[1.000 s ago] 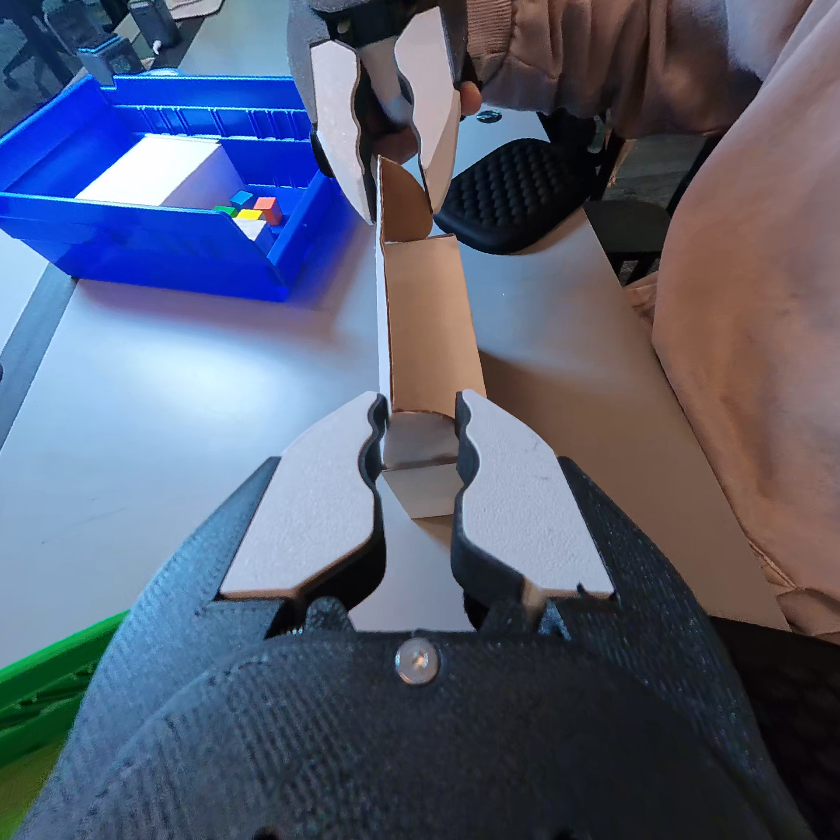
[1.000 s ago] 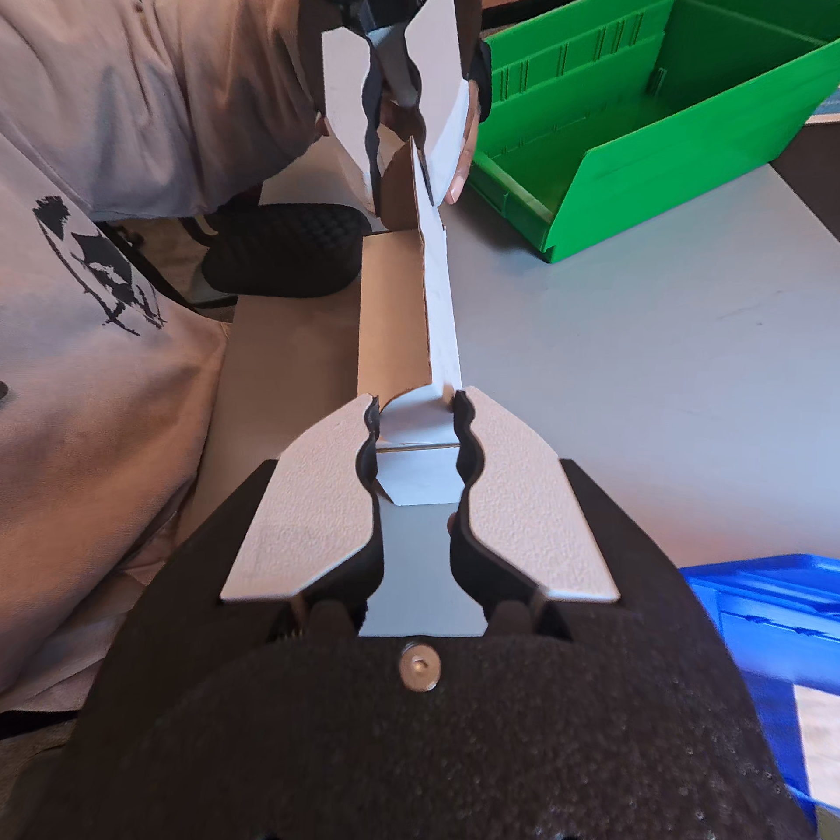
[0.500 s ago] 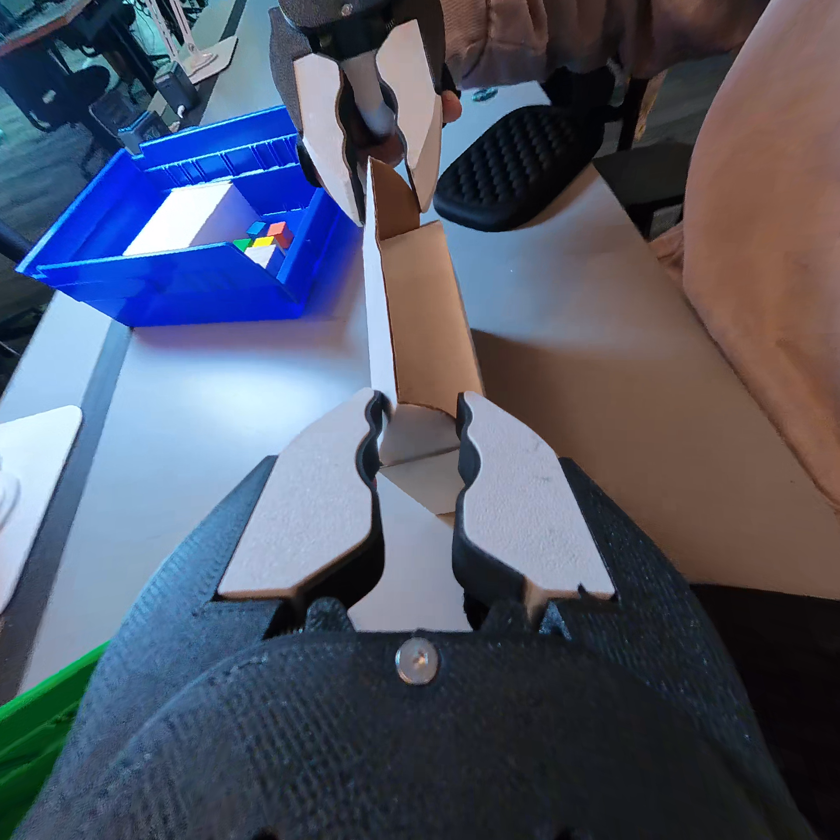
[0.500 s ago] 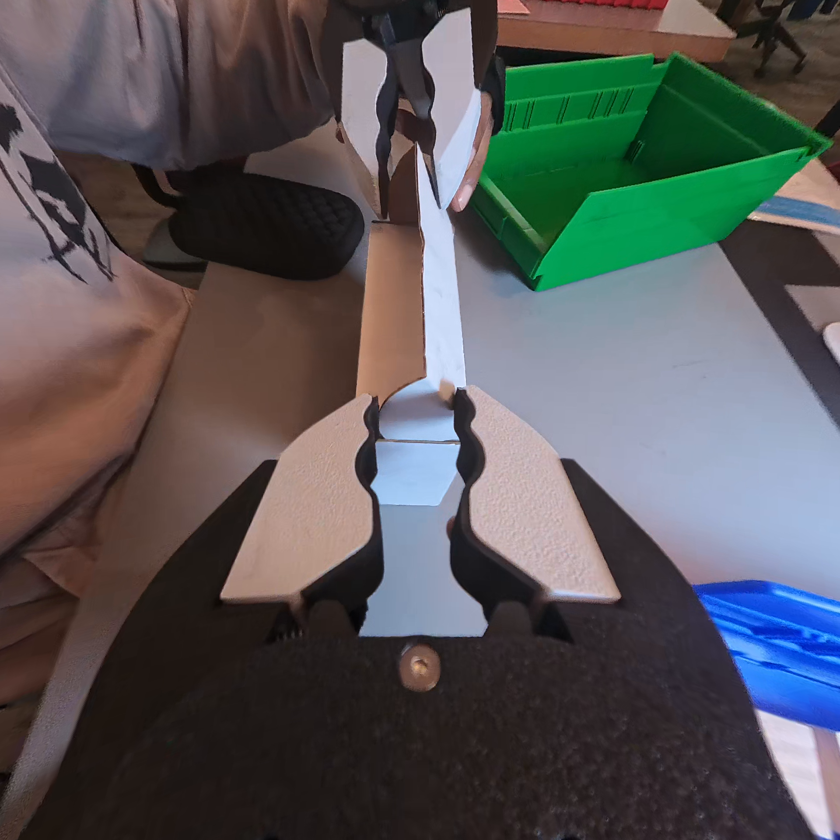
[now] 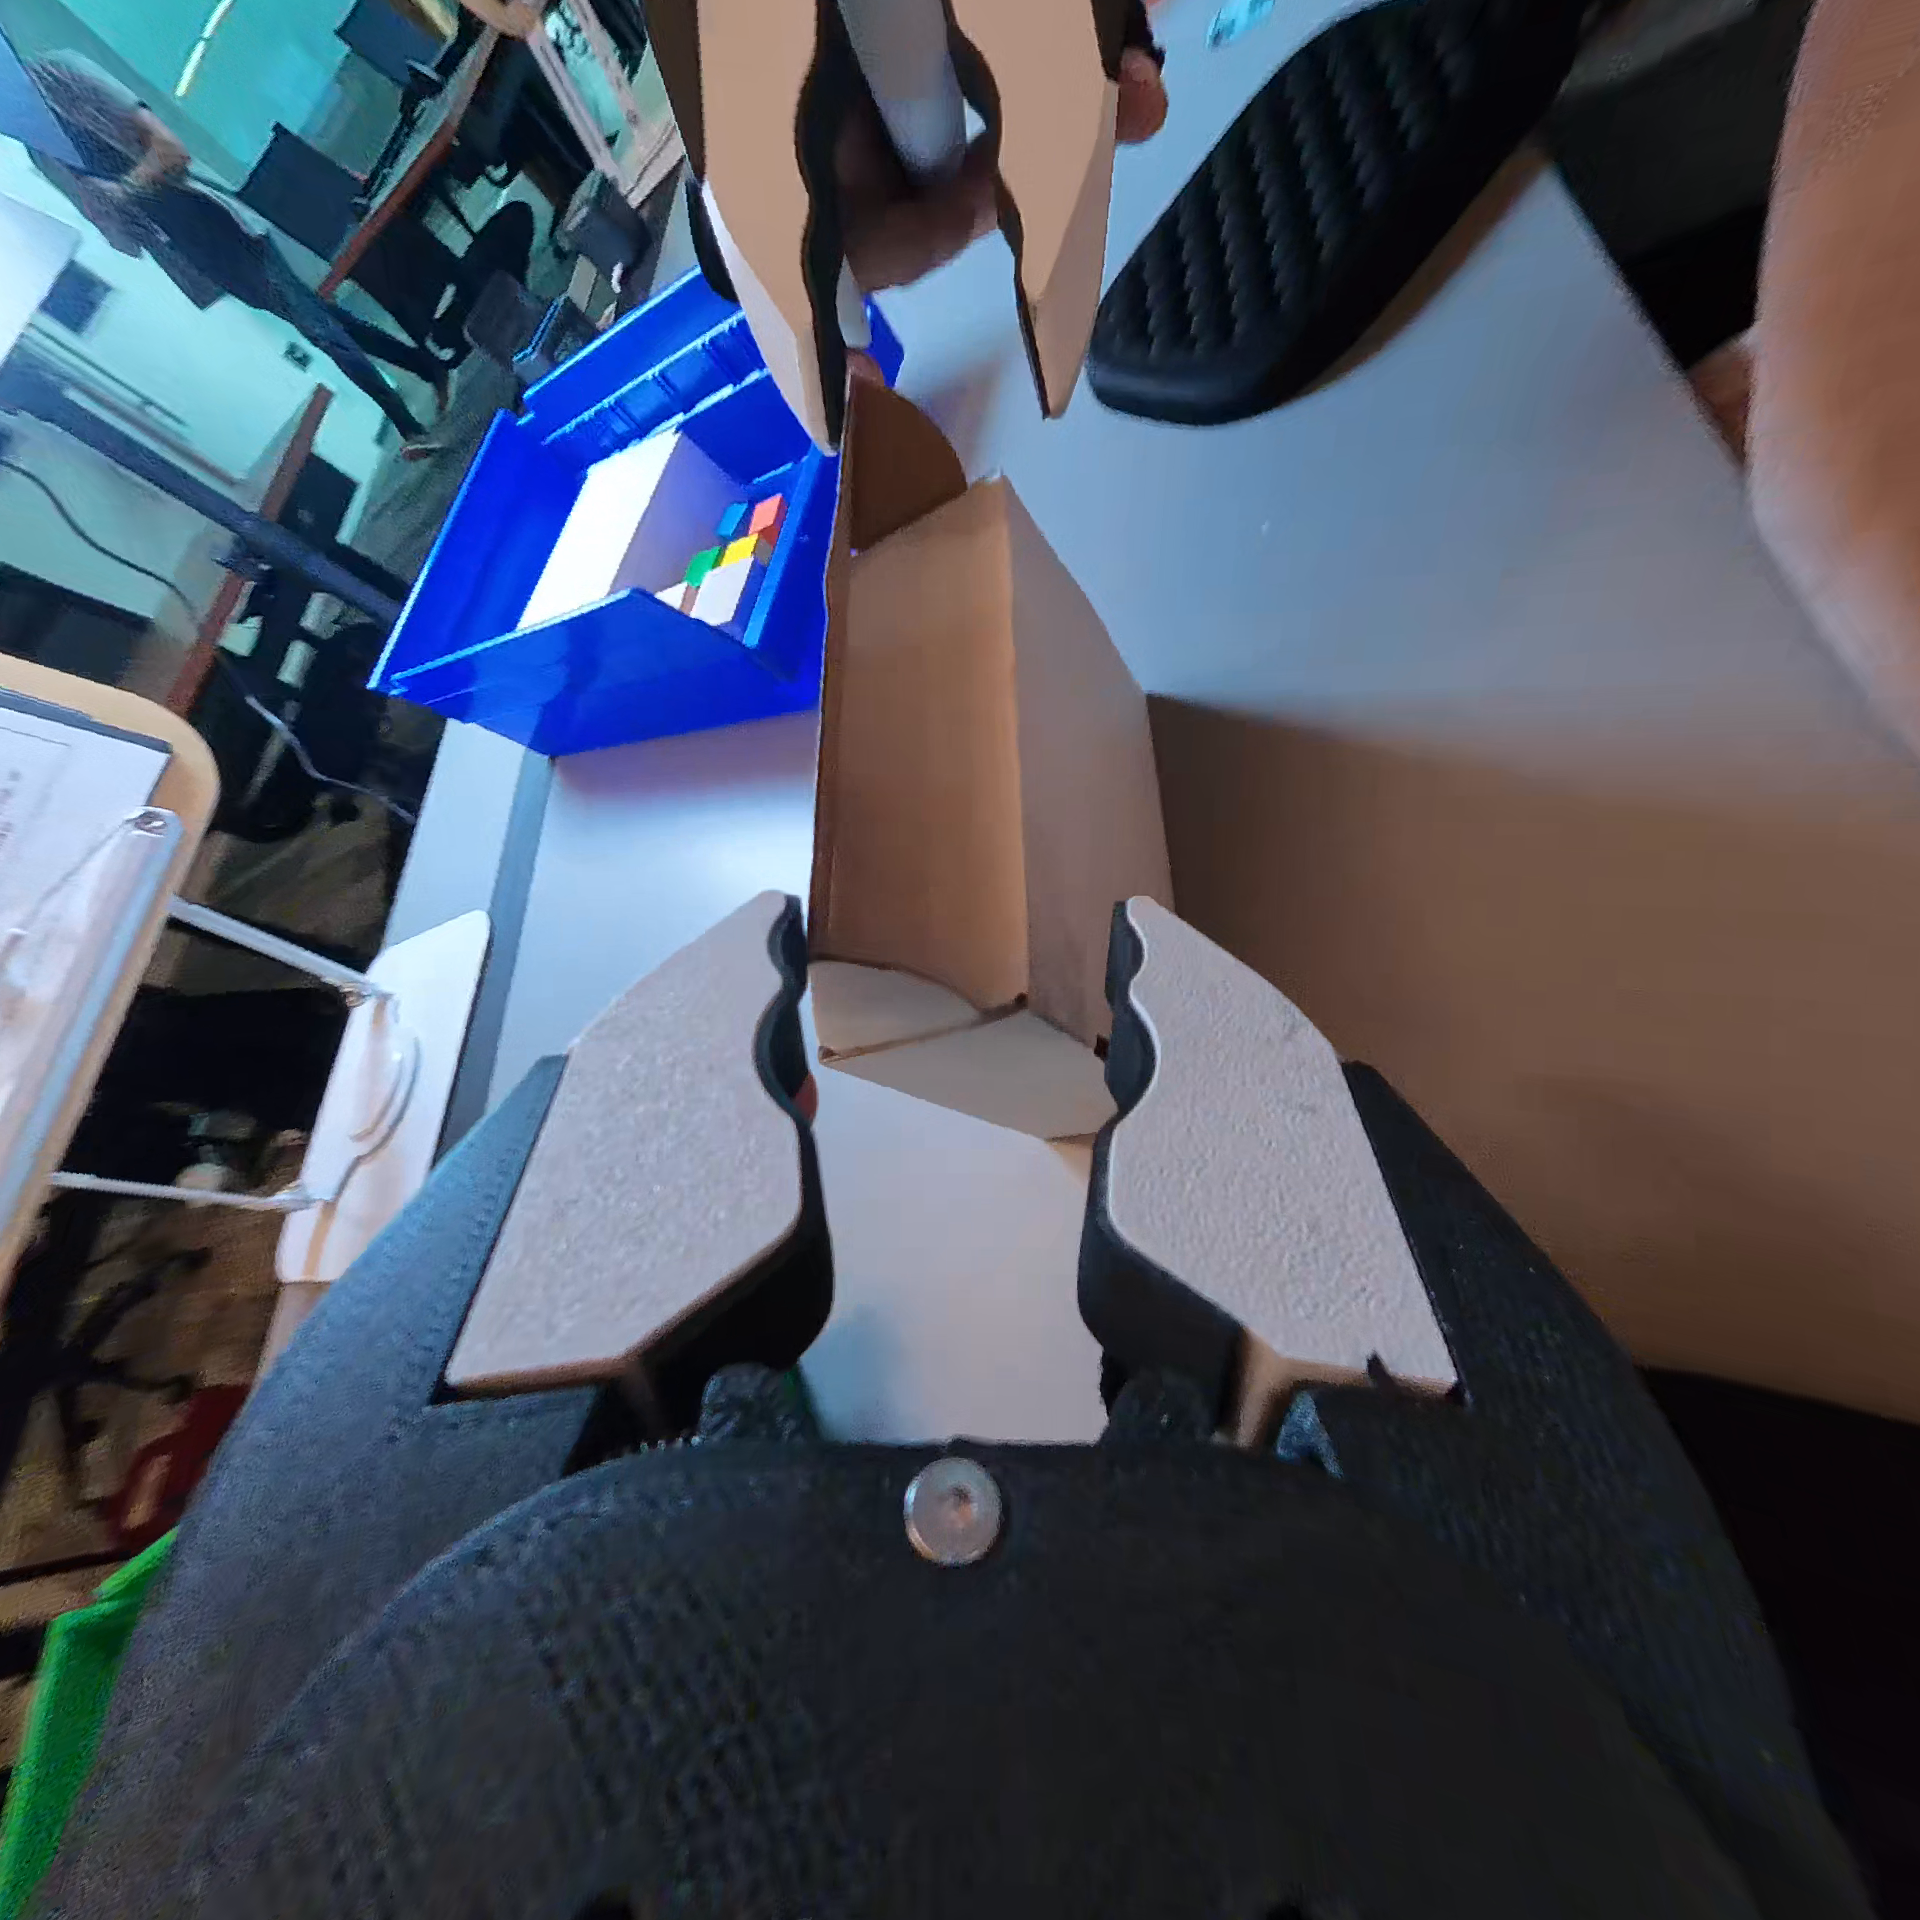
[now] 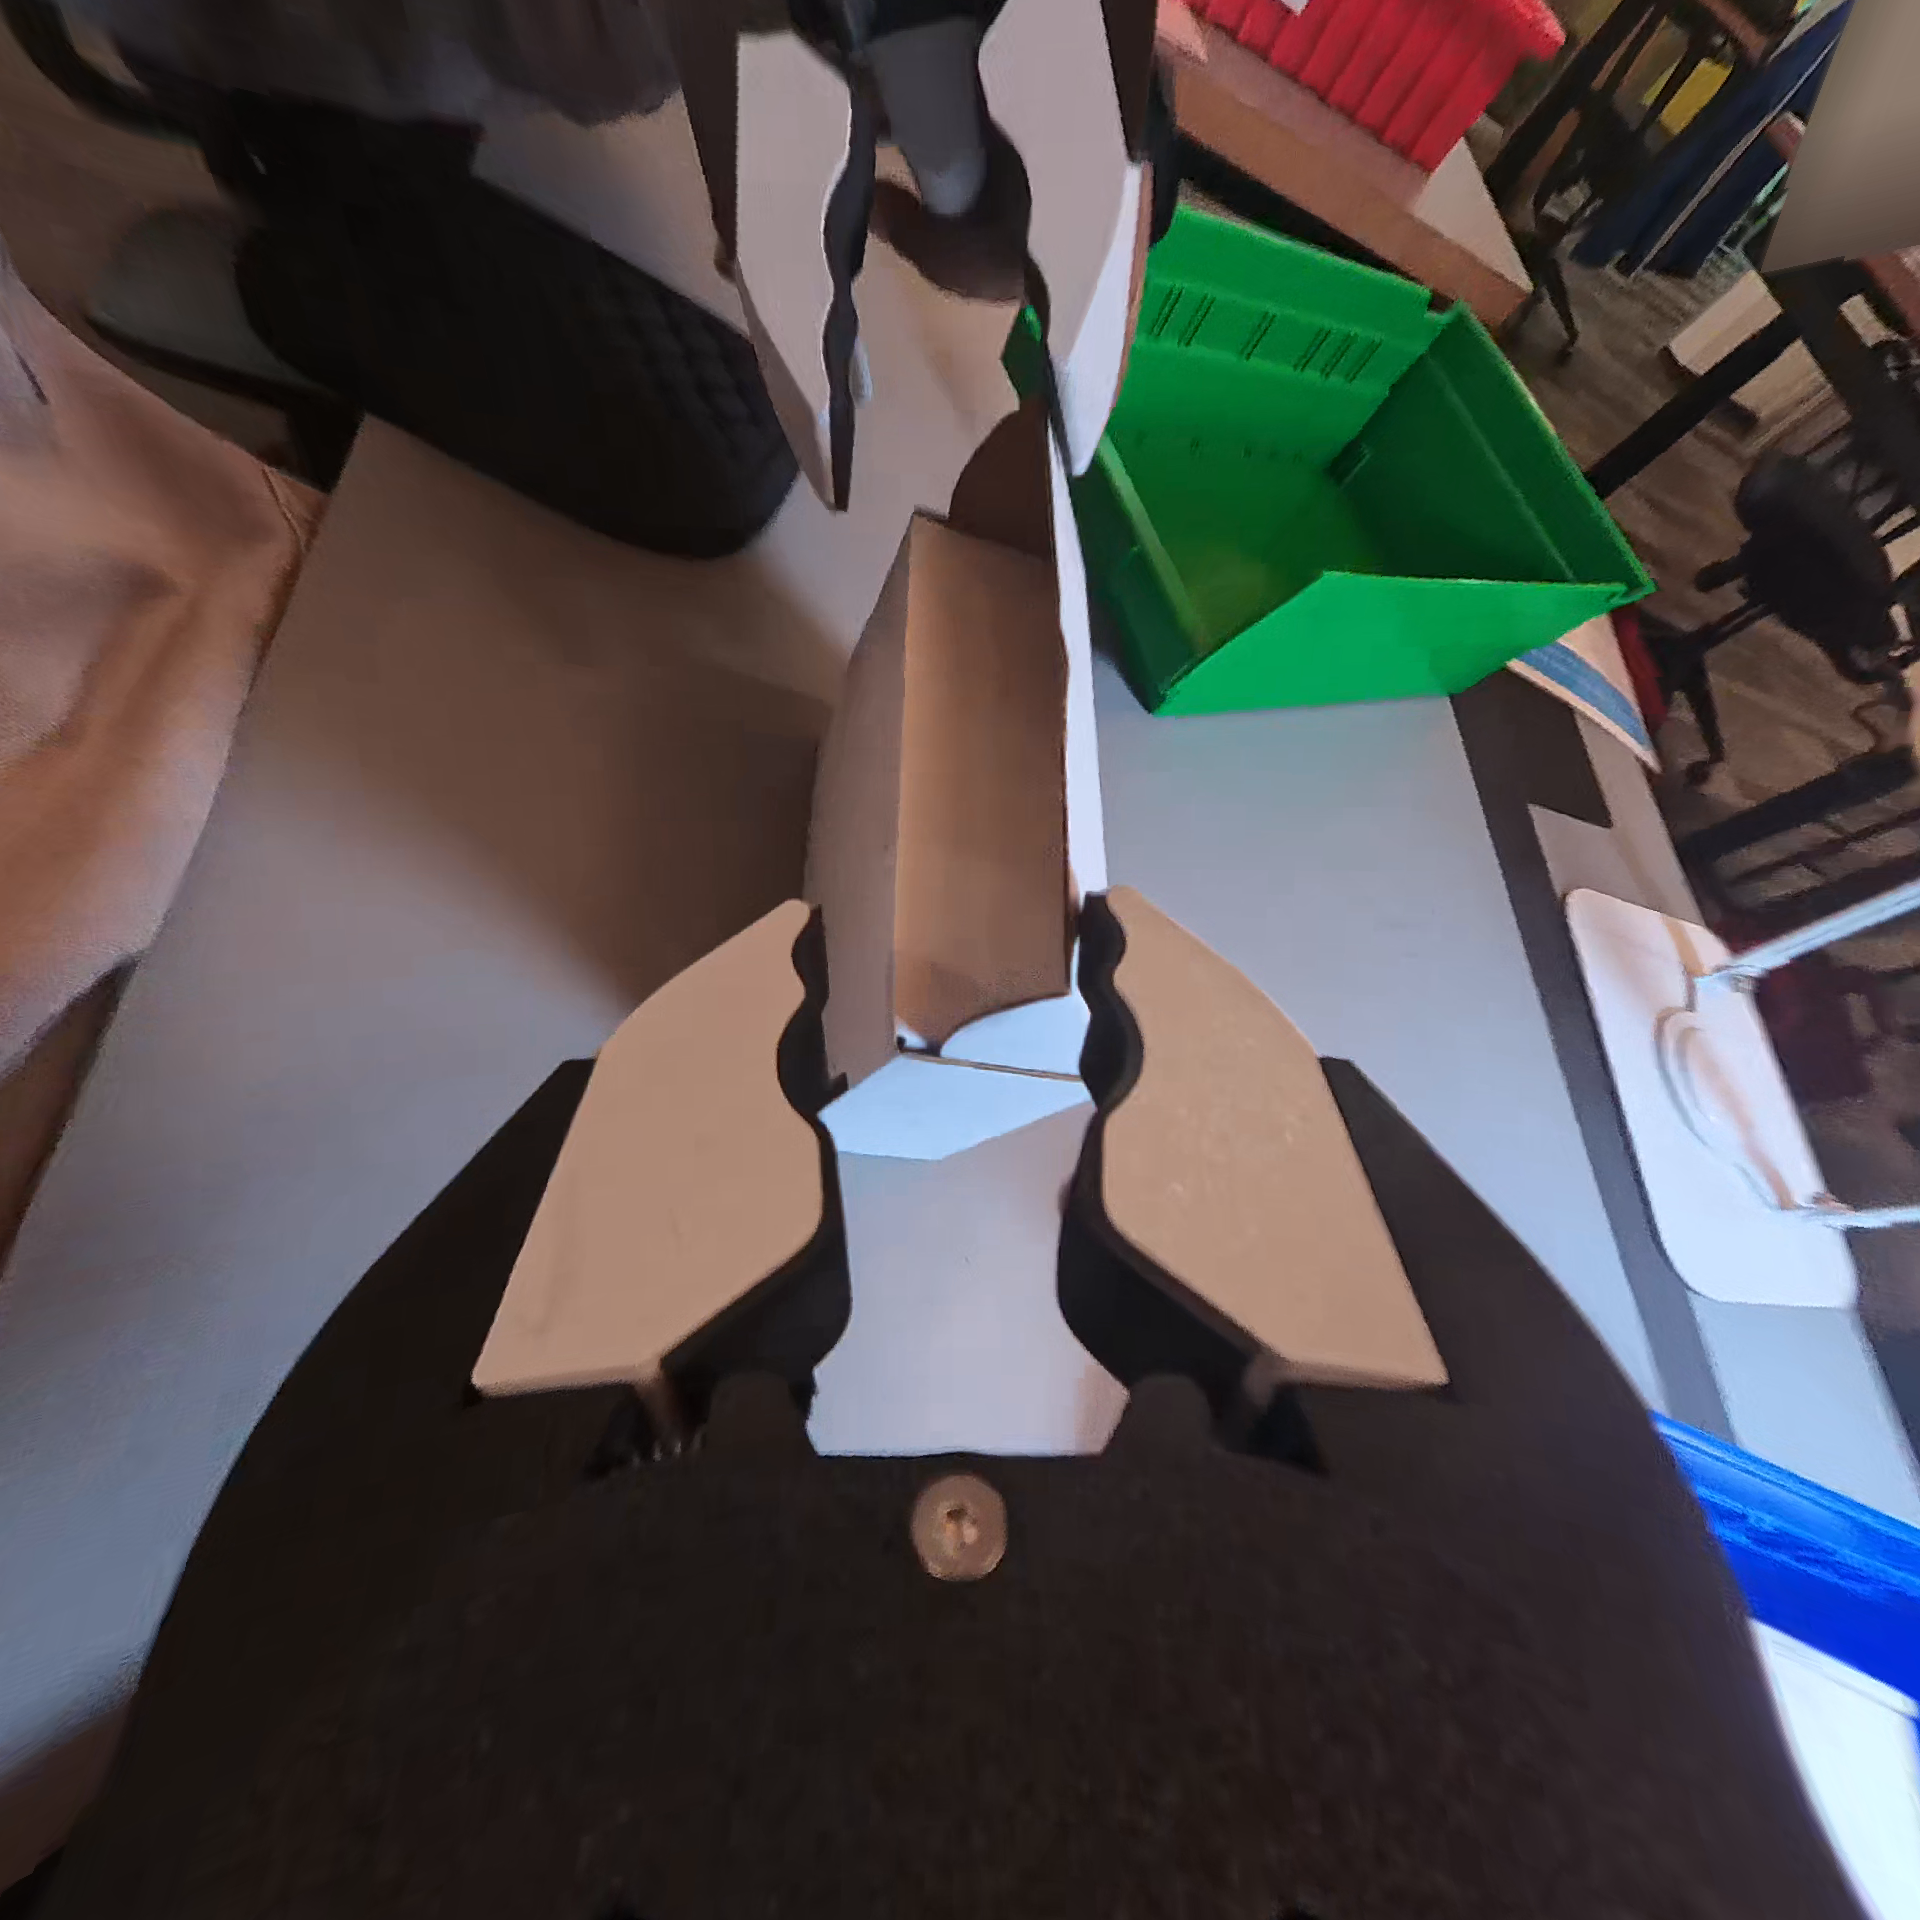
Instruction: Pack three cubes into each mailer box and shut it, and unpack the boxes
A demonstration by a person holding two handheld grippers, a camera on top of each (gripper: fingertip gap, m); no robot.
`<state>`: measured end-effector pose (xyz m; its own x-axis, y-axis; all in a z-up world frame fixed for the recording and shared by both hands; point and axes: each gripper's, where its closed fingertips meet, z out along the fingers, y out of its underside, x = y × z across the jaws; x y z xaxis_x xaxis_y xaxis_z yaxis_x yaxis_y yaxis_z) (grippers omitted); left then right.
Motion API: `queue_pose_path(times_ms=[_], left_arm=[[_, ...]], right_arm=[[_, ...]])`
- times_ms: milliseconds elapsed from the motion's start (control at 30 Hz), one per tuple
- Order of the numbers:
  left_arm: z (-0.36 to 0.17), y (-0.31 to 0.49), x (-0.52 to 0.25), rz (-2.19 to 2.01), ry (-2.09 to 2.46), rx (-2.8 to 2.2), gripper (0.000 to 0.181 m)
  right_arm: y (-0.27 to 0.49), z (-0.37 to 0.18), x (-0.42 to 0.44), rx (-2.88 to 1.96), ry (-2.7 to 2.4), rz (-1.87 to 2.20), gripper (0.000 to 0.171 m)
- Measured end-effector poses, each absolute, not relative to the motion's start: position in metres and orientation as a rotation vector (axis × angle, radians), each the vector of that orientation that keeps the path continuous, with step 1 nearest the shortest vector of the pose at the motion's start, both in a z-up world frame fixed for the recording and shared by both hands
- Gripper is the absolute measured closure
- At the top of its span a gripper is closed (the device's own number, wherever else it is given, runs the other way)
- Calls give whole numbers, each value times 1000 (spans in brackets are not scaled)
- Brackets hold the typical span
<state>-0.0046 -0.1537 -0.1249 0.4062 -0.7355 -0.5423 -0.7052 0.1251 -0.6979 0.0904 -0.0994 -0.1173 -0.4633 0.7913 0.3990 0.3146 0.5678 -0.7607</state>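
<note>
An unfolded mailer box, brown inside and white outside, lies on the grey table. One long wall stands upright between my two grippers; it also shows in the right wrist view. My left gripper is open around the near end of that wall, jaws spread wider than the wall's end flap. My right gripper is open around the other end. Each shows in the other's view, left and right, with the end tab against one finger only. Coloured cubes lie in a blue bin.
A white box lies in the blue bin beside the cubes. An empty green bin stands at the left end of the table. A black chair seat and a person's sleeve are close. A white stand base sits beyond the table's far edge. The gap from one gripper's tips to the other's is roughly 12 cm.
Both grippers' jaws have spread wider around the wall's ends. The folded wall has opened out between them. Both views have tilted and show more of the room.
</note>
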Motion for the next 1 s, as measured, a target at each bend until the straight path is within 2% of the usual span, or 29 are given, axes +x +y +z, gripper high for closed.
queue_pose_path(times_ms=[133, 233, 367, 433, 633, 800, 867, 900, 1000], left_arm=[[-148, -156, -4, 208, 1412, -1548, 135], [-162, -153, -7, 519, 1454, -1456, 134], [-158, -149, -7, 585, 1431, -1455, 142], [-159, -151, -5, 505, 1404, -1484, 140], [-143, -159, -3, 80, 1103, -1578, 111], [-113, -148, -28, -122, 753, -1485, 113], [-116, -140, -44, -189, 634, -1472, 118], [-121, -138, -53, -220, 591, -1481, 119], [-122, -138, -81, -312, 424, -1479, 125]], right_arm=[[-99, -146, 91, -817, -2113, 556, 128], [-99, -154, 91, -771, -2105, 456, 127], [-98, -153, 91, -801, -2129, 436, 130], [-100, -150, 91, -867, -2161, 500, 129], [-101, -121, 75, -1040, -2197, 491, 109], [-110, -145, 43, -1095, -2420, 262, 86], [-111, -163, 33, -1067, -2544, 140, 93], [-105, -168, 26, -1019, -2559, 49, 103], [-101, -156, 18, -957, -2577, -28, 106]])
